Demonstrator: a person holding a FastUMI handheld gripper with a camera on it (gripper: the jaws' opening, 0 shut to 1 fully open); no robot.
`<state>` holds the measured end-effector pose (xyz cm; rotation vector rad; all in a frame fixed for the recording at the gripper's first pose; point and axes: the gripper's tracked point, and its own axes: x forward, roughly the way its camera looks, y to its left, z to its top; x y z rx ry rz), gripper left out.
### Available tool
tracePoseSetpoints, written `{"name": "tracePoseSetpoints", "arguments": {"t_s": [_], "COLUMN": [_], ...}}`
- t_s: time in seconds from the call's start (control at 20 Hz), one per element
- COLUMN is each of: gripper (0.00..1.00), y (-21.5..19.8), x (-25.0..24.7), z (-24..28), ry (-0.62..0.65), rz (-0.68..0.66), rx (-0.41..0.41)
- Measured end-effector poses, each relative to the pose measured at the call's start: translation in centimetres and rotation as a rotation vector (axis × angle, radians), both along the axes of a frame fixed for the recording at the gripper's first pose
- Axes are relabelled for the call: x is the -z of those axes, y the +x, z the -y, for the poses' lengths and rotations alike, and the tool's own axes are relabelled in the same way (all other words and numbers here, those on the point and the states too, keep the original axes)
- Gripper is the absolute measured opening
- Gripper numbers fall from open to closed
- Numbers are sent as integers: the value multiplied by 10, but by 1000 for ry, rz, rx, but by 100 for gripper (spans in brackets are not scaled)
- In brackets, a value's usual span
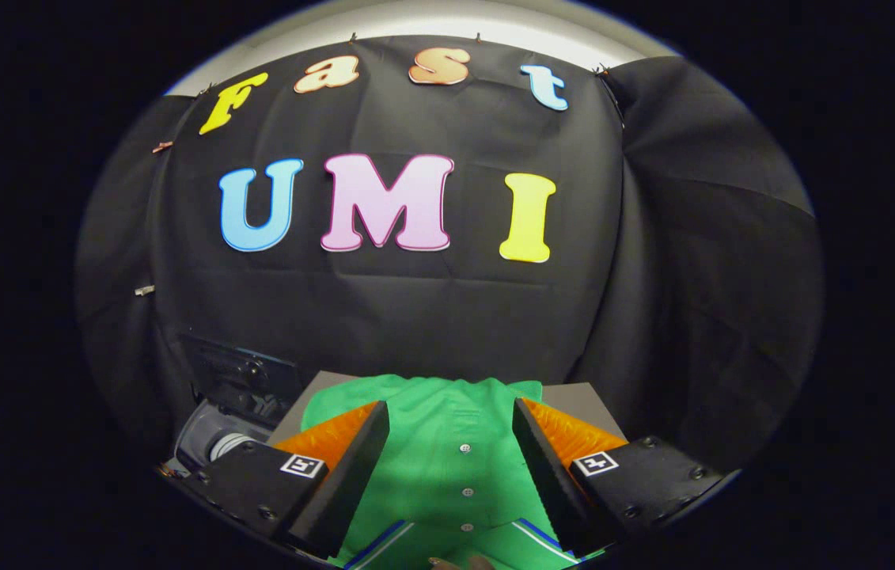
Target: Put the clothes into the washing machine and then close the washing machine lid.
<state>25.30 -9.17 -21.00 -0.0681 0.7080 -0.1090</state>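
The tool (451,443) is wide open, gripping nothing, its two fingers either side of a bright green buttoned shirt (447,467) with white-and-blue trim that lies flat on a grey surface (574,392). To the far left, a grey drum-shaped washing machine (214,443) sits low against the black cloth wall (415,317).

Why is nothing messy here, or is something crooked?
Nothing stands out. The green shirt lies flat and buttoned on the grey surface, and the claw hangs open above it, not gripping.
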Motion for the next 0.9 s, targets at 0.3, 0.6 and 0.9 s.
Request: {"name": "tracePoseSetpoints", "arguments": {"t_s": [0.3, 0.6, 0.9], "gripper": [99, 99, 95], "y": [-2, -9, -15], "x": [49, 84, 85], "z": [18, 26, 25], "ry": [-2, 50, 53], "rz": [-158, -303, -354], "rx": [42, 88, 55]}}
